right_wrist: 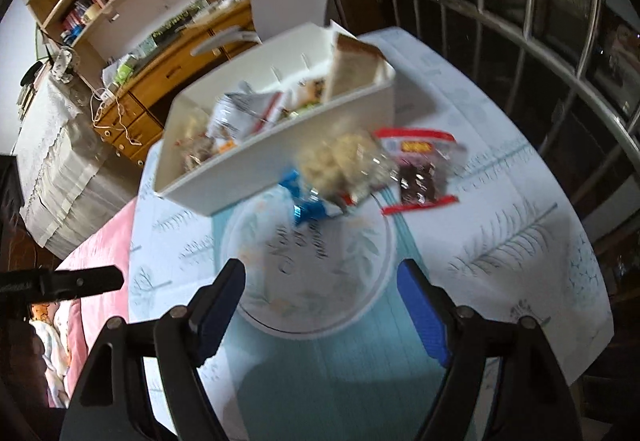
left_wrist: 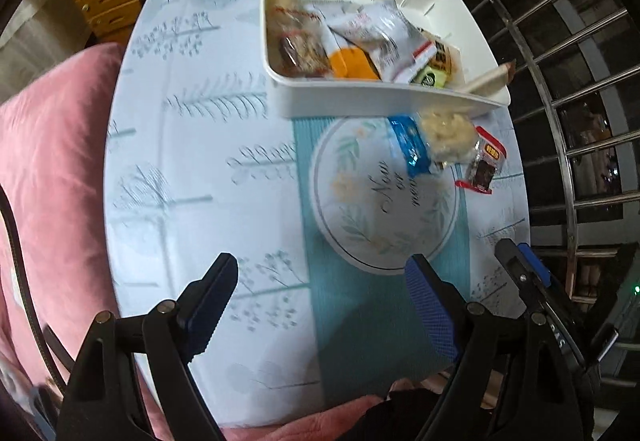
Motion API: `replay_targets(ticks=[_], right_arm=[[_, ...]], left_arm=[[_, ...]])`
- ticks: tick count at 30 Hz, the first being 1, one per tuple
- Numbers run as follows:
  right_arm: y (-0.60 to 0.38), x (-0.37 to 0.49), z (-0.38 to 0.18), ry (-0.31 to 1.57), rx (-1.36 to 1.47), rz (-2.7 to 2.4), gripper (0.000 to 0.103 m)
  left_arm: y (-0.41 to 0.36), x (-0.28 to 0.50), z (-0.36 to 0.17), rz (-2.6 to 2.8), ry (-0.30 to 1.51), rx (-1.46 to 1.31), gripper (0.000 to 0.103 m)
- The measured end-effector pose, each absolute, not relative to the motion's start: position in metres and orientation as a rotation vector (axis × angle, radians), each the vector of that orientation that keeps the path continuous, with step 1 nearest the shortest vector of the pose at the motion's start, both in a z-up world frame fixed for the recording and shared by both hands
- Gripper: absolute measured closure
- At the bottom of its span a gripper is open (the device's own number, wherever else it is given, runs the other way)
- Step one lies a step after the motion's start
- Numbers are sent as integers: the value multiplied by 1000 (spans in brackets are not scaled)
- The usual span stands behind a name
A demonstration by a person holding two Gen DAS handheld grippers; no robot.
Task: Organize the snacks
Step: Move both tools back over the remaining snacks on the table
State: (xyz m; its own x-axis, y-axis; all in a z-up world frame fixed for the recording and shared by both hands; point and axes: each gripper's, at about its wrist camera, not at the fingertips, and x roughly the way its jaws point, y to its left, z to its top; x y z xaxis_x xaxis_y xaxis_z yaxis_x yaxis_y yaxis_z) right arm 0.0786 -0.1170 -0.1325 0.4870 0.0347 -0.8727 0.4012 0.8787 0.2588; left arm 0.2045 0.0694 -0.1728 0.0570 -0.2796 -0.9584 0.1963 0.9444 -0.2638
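A white bin (left_wrist: 384, 97) (right_wrist: 256, 165) holds several snack packets at the far side of the table. In front of it lie a blue wrapper (left_wrist: 410, 145) (right_wrist: 306, 207), a clear bag of pale puffs (left_wrist: 446, 131) (right_wrist: 340, 161) and a red-edged packet of dark pieces (left_wrist: 484, 165) (right_wrist: 420, 169), by the far edge of a round white mat (left_wrist: 360, 217) (right_wrist: 320, 281). My left gripper (left_wrist: 320, 281) is open and empty over the near table. My right gripper (right_wrist: 320, 289) is open and empty above the mat's near edge; it also shows in the left wrist view (left_wrist: 520, 273).
A teal placemat (left_wrist: 360, 321) lies under the round mat on a pale blue tablecloth (left_wrist: 192, 161). A pink cushion (left_wrist: 52, 161) is on the left. A metal window grille (left_wrist: 568, 81) runs along the right. A wooden desk and shelves (right_wrist: 132, 41) stand behind.
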Motion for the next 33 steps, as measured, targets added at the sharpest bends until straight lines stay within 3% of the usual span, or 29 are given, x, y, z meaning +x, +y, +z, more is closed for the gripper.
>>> replay_targets(ticks=[15,33], right_arm=[[-210,97,-164,1207,420,-125,25],[-232,132,-204,1137,312,62,25]], left_arm=[[-29,200,-199,-250,1508,-182,13],[-114,265,-240,-193,1511,-187,10]])
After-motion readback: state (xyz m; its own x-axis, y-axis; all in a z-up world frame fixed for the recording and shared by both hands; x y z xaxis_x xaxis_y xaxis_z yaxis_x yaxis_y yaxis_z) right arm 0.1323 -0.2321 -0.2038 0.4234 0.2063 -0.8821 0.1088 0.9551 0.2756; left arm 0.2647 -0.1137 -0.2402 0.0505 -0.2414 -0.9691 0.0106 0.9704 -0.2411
